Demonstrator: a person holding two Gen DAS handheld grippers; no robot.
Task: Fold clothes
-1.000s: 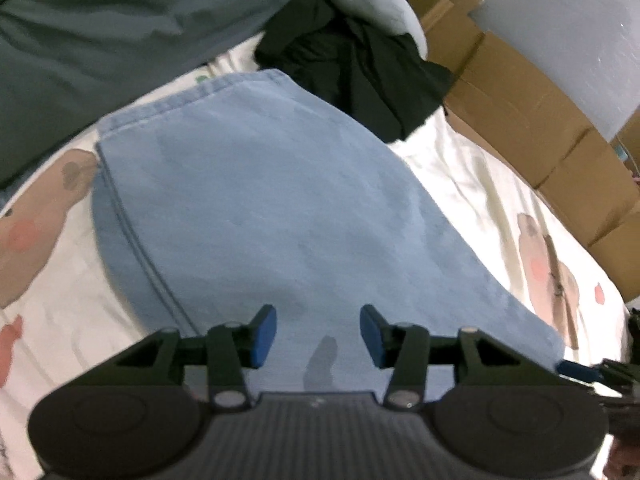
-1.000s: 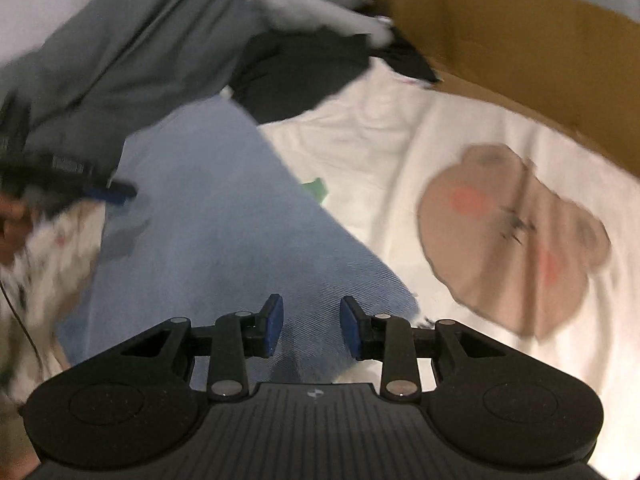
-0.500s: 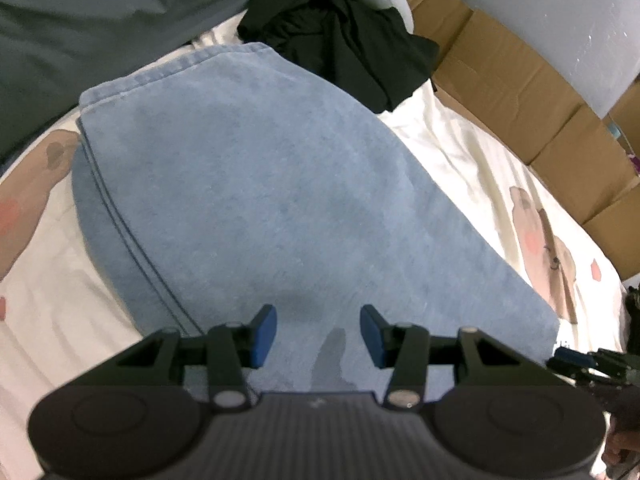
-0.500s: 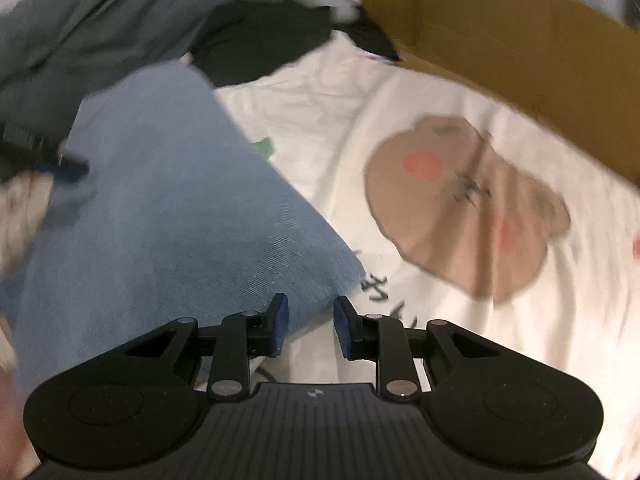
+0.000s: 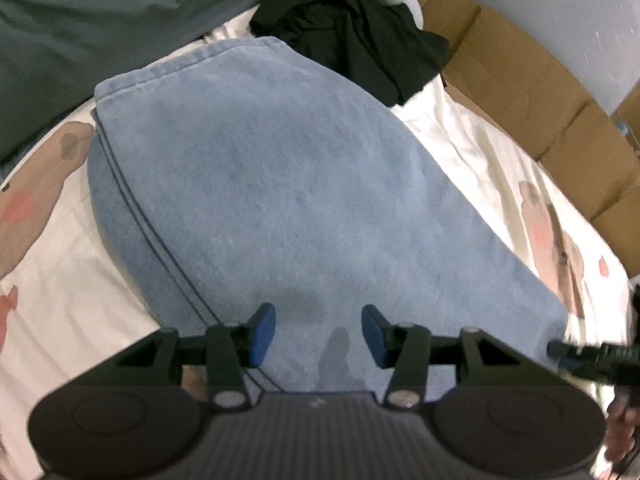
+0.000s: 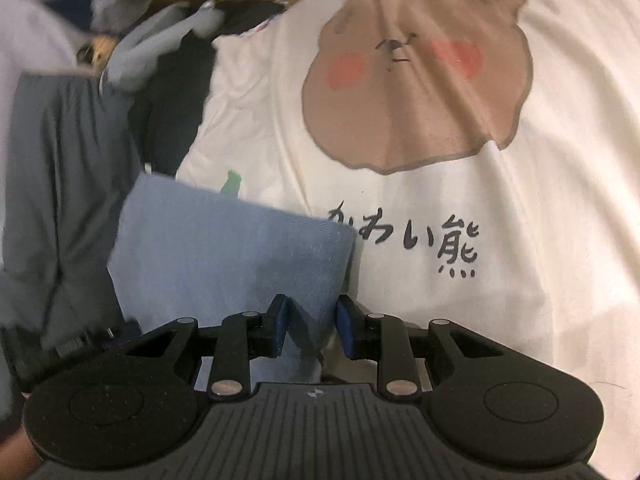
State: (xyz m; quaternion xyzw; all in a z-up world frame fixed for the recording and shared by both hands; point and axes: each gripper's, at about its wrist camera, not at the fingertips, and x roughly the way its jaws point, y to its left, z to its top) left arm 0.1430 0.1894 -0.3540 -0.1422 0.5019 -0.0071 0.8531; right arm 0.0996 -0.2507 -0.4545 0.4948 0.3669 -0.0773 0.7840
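So we've got the white bear-print sheet (image 6: 520,240) filling most of both views, and the folded blue denim garment (image 5: 300,184) lying on it through the middle of the left view. Our left gripper (image 5: 318,336) hangs over the near edge, jaws apart, nothing between them. Our right gripper (image 6: 310,330) has been narrowing its jaws, and the garment's corner sits between the pads – no pinch that we can see yet.

Risk: if that corner has several layers and we only catch the top one, the fold splays open. A shallow bite could slip off too.

Count: one blue garment, one black clothes heap (image 5: 352,36) at the top, two grippers, and two full bear faces plus a partial one.
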